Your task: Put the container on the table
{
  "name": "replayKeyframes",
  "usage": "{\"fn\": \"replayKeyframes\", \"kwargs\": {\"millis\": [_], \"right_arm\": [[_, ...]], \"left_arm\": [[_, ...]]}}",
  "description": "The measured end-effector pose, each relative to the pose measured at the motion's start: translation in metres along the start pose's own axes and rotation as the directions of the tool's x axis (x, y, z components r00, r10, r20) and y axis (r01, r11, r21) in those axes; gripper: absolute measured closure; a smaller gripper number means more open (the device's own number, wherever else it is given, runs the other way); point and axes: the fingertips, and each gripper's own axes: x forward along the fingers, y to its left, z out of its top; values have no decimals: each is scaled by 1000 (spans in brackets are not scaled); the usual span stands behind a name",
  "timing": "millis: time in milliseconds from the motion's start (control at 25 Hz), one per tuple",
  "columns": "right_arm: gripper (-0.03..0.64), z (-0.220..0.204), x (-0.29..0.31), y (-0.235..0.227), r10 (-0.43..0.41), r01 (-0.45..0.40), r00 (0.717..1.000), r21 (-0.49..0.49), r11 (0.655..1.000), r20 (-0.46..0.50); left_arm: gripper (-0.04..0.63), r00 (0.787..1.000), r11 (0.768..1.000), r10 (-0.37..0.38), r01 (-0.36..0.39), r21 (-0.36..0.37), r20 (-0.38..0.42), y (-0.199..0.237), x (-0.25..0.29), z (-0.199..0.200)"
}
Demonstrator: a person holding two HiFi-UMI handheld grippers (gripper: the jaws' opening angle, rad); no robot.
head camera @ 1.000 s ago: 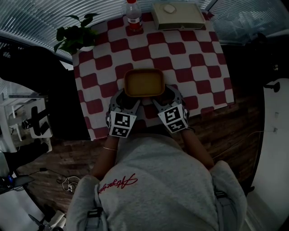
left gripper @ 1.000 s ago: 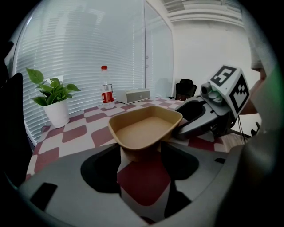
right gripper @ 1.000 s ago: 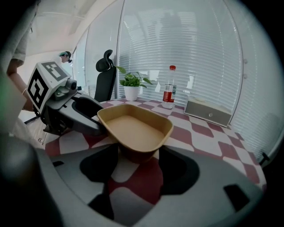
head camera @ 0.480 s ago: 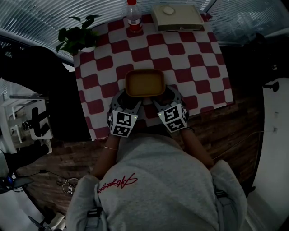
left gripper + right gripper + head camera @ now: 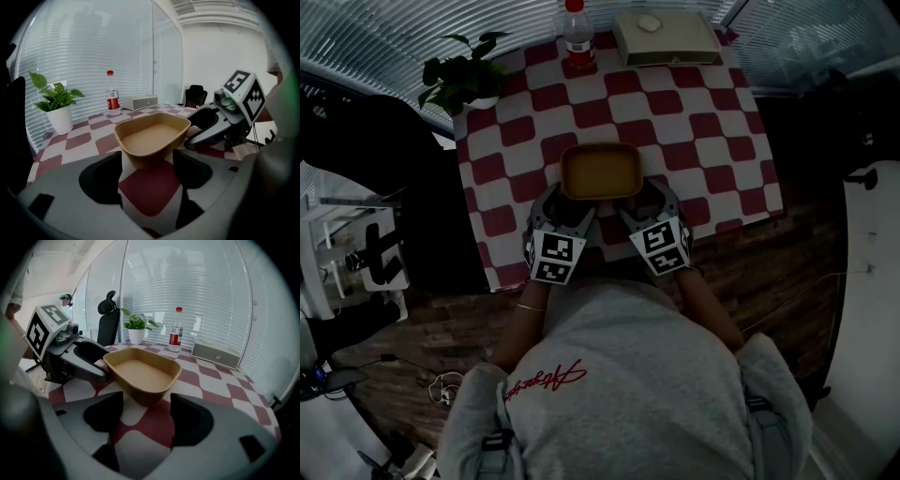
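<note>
The container [image 5: 600,172] is set on the table [image 5: 722,141], just ahead of the left gripper [image 5: 565,208] and the right gripper [image 5: 645,206], equally near; both grippers' jaws, just opened, are held clear of it.

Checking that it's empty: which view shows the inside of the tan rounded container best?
The head view: it looks straight down into the tan rounded container, showing its whole bare floor. The left gripper view and right gripper view see it obliquely from either side, the near wall hiding some floor.
</note>
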Motion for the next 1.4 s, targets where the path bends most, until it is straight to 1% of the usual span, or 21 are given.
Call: {"fn": "replayKeyframes", "kwargs": {"millis": [120, 200, 320, 480, 680, 880, 1080, 1400], "right_arm": [[313, -1, -1, 0, 5, -6, 1000, 20, 1000, 22], [313, -1, -2, 0, 8, -10, 999, 49, 999, 40], [313, 0, -4, 0, 11, -15, 998, 66, 998, 54], [311, 0, -7, 2, 28, -32, 997, 65, 997, 68], [310, 2, -11, 1, 30, -39, 996, 98, 994, 89], [308, 3, -16, 1, 27, -38, 994, 101, 994, 103], [308, 13, -25, -1, 22, -35, 991, 98, 995, 135], [308, 24, -35, -2, 17, -36, 985, 109, 993, 173]], "left_arm": [[264, 1000, 1000, 9, -9, 4, 25, 2, -2, 2], [264, 1000, 1000, 16, -15, -7, 27, 3, -6, 2], [264, 999, 1000, 24, -23, -17, 36, 3, -10, 2], [264, 998, 1000, 9, -8, -26, 59, -1, -13, 4], [264, 996, 1000, 9, -6, -27, 88, 0, -16, 10], [264, 995, 1000, 14, -12, -24, 94, 1, -21, 12], [264, 995, 1000, 9, -7, -21, 98, -2, -25, 15], [264, 992, 999, 25, -21, -38, 126, 2, -34, 25]]}}
